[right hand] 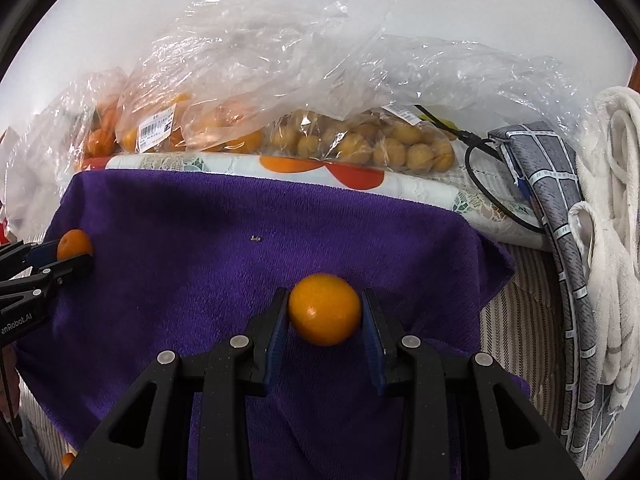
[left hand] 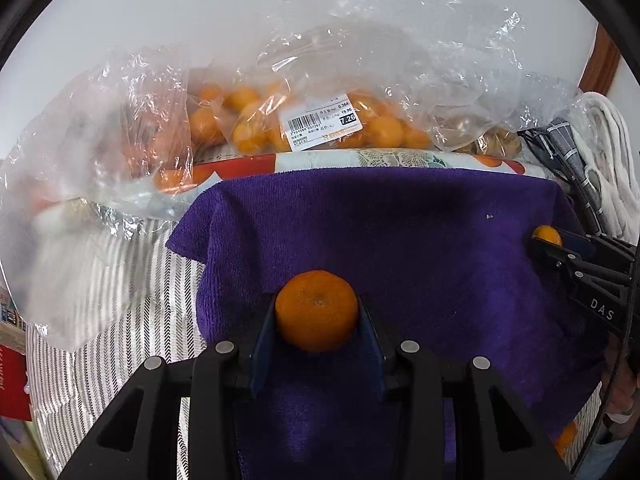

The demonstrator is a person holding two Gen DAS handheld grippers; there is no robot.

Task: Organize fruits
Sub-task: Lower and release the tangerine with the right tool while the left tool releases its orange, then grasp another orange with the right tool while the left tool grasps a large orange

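A towel [left hand: 400, 240] is spread over a striped cloth [left hand: 120, 320], with one fruit [left hand: 316, 310] held above it at 6 o'clock in the left wrist view, another [right hand: 324, 308] at 6 o'clock in the right wrist view, and bagged fruit [left hand: 256, 124] piled behind it at 12 o'clock.

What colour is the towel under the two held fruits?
Deep purple towel, clearest in the right wrist view.

An orange mandarin [left hand: 316, 310] and a smooth yellow-orange fruit [right hand: 324, 309] are seen against a purple towel [left hand: 400, 232], bordered by a grey-and-white striped cloth [left hand: 120, 344] and a grey grid-patterned cloth [right hand: 560, 208].
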